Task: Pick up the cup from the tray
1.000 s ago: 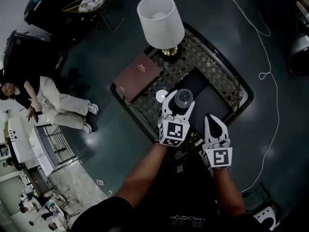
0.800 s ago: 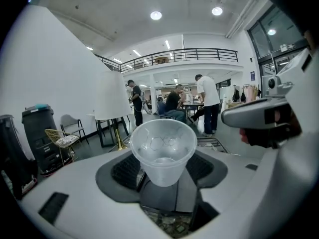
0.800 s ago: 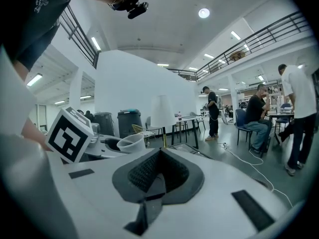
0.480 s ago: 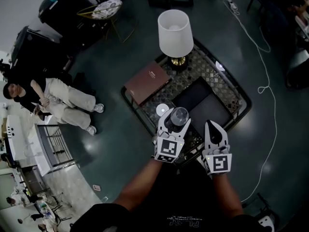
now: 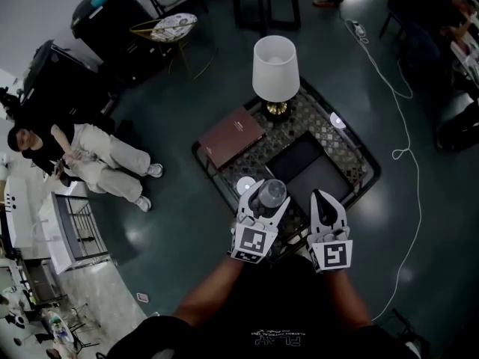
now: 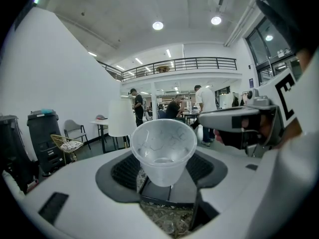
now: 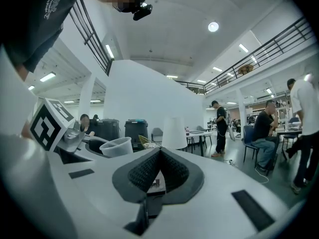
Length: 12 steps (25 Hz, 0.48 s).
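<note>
Your left claw (image 5: 267, 198) grasps the clear plastic cup (image 5: 272, 193), its jaws spread wide around the lower wall. The cup (image 6: 162, 150) stands upright with its mouth open to the top. From the head view it hangs over the near part of the worktop (image 5: 340, 139), left of the dark tray (image 5: 314, 169) and apparently clear of it. Your right claw (image 5: 323, 200) is clenched with nothing between its jaws, level with the left one and near it.

The wall of the cup looks thin, so a tighter squeeze would likely crumple it and pop it out. Easing off would drop it onto the worktop. A tilt of your left wrist could spill anything inside; whether it holds liquid is hard to tell. Swinging your right claw inward could knock the rim. The lamp (image 5: 275, 67) and the brown book (image 5: 232, 135) stand well apart from the cup and pose little risk.

As for writing, only the square black-and-white markers on both claws read clearly. The print on your shirt and the mark on the book are too small to read.
</note>
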Each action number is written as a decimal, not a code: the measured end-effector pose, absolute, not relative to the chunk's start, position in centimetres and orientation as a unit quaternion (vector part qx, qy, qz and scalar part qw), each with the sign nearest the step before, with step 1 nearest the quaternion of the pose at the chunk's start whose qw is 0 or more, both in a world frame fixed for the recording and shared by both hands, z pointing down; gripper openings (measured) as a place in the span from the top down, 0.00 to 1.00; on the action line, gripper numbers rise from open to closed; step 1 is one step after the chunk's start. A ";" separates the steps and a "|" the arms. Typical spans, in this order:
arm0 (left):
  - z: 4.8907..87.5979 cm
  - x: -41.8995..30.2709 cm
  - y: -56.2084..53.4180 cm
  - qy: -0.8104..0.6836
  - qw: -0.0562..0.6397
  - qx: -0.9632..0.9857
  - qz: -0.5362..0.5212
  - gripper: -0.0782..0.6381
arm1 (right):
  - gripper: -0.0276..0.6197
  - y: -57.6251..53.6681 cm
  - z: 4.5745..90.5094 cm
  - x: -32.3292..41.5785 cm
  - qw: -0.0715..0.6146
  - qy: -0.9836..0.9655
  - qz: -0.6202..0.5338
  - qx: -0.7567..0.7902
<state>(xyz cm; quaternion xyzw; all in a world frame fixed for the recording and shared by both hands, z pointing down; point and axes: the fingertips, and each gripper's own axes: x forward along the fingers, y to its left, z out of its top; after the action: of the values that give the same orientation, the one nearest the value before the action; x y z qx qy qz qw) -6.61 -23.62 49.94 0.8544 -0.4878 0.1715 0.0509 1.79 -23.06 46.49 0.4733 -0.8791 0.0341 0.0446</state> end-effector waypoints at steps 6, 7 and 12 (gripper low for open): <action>48.0 -6.7 -23.2 -0.493 0.049 0.854 0.160 0.49 | 0.95 -23.2 44.4 1.9 0.042 -0.880 0.020 0.473; 47.7 -6.8 -23.3 -0.494 0.048 0.854 0.158 0.49 | 0.95 -23.2 44.1 1.8 0.040 -0.880 0.018 0.473; 47.4 -6.7 -23.2 -0.490 0.029 0.855 0.165 0.49 | 0.95 -23.2 43.4 1.5 0.036 -0.881 0.010 0.471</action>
<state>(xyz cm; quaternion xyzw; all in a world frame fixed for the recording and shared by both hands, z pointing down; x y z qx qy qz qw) -6.70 -23.22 47.36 0.8553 -0.4903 0.1648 0.0285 1.47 -23.22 43.37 0.4713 -0.8812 0.0099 0.0364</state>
